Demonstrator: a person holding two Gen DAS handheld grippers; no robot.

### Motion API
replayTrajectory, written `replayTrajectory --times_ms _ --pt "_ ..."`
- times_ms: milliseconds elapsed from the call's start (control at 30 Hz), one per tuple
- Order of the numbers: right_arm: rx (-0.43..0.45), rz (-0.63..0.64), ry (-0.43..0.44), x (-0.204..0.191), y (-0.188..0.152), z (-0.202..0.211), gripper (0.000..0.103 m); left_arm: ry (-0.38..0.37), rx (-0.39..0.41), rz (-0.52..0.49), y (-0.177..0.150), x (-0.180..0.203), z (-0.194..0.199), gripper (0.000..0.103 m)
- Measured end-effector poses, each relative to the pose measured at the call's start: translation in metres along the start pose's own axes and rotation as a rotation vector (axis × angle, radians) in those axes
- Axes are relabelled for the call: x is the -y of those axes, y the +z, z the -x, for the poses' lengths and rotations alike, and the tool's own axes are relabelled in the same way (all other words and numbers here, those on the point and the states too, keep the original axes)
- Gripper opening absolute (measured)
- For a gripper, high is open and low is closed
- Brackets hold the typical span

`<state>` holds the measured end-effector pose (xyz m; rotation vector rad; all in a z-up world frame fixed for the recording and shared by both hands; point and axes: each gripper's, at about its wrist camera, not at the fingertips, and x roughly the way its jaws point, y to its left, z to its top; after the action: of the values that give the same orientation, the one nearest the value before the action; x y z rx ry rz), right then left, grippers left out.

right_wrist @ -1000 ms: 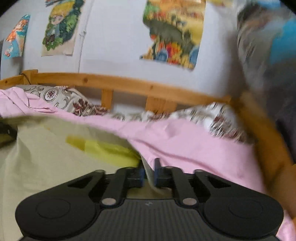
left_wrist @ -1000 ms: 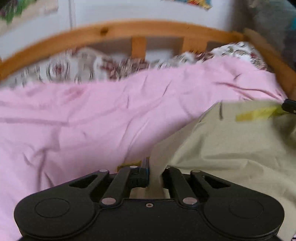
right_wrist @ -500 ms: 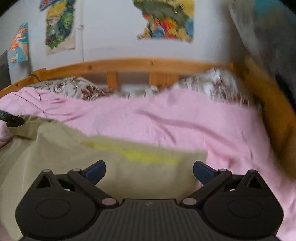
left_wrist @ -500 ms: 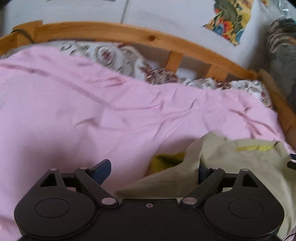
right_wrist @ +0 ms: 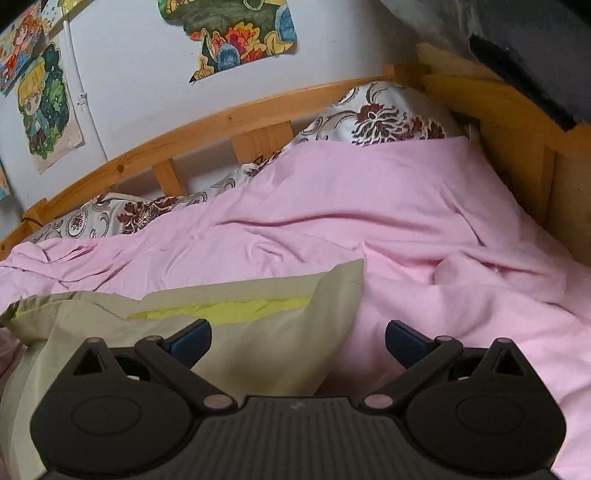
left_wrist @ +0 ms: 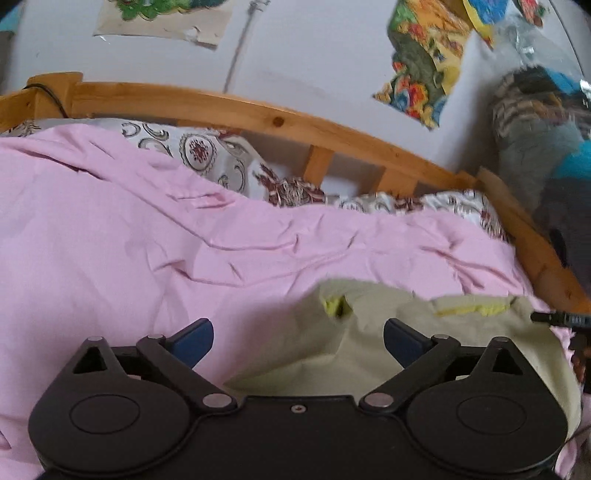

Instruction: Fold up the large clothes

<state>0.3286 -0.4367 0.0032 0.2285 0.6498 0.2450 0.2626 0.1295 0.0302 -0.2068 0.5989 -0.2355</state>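
An olive-green garment [left_wrist: 461, 343] with a yellow lining strip [right_wrist: 236, 308] lies on the pink bedsheet [left_wrist: 147, 240]. In the left wrist view its left edge is rumpled, just ahead of my left gripper [left_wrist: 298, 338], which is open and empty above that edge. In the right wrist view the garment [right_wrist: 258, 332] lies flat with its right corner ahead of my right gripper [right_wrist: 298, 338], also open and empty. The tip of the right gripper [left_wrist: 557, 318] shows at the right edge of the left wrist view.
A wooden bed rail [left_wrist: 258, 114] runs along the far side, and a wooden end board [right_wrist: 517, 122] stands on the right. Patterned pillows [right_wrist: 380, 114] lie against the rail. Posters [right_wrist: 240, 33] hang on the white wall. A striped bundle [left_wrist: 535, 122] sits at the right.
Both grippers were shut on the garment's edges a second ago, then opened and let it drop flat on the sheet. Both have since drawn back slightly.
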Motion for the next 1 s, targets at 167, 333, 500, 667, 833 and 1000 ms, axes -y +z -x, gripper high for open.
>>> replayTrajectory --times_ms 167,333,500,667,833,1000 --pt "-0.031 -0.057 0.014 0.002 0.001 -0.017 0.046 0.147 -0.128 -0.026 -0.003 0.004 -0.045 0.07" --pt "0.05 0.056 -0.104 -0.02 0.019 -0.022 0.004 0.229 -0.087 0.039 -0.001 -0.001 -0.059 0.0" --pt "0.12 0.148 -0.171 -0.042 0.034 -0.033 0.003 0.299 -0.047 0.077 -0.002 -0.009 -0.048 0.0" --pt "0.042 0.176 -0.254 -0.046 0.02 -0.076 0.003 0.307 -0.103 0.094 -0.006 -0.014 -0.067 0.001" --pt "0.056 0.158 -0.294 -0.04 0.013 -0.069 0.028 0.361 -0.101 0.093 -0.006 -0.009 -0.059 0.048" --pt "0.117 0.212 -0.297 -0.044 0.012 -0.013 0.088 0.411 0.007 0.038 -0.008 0.034 -0.021 0.095"
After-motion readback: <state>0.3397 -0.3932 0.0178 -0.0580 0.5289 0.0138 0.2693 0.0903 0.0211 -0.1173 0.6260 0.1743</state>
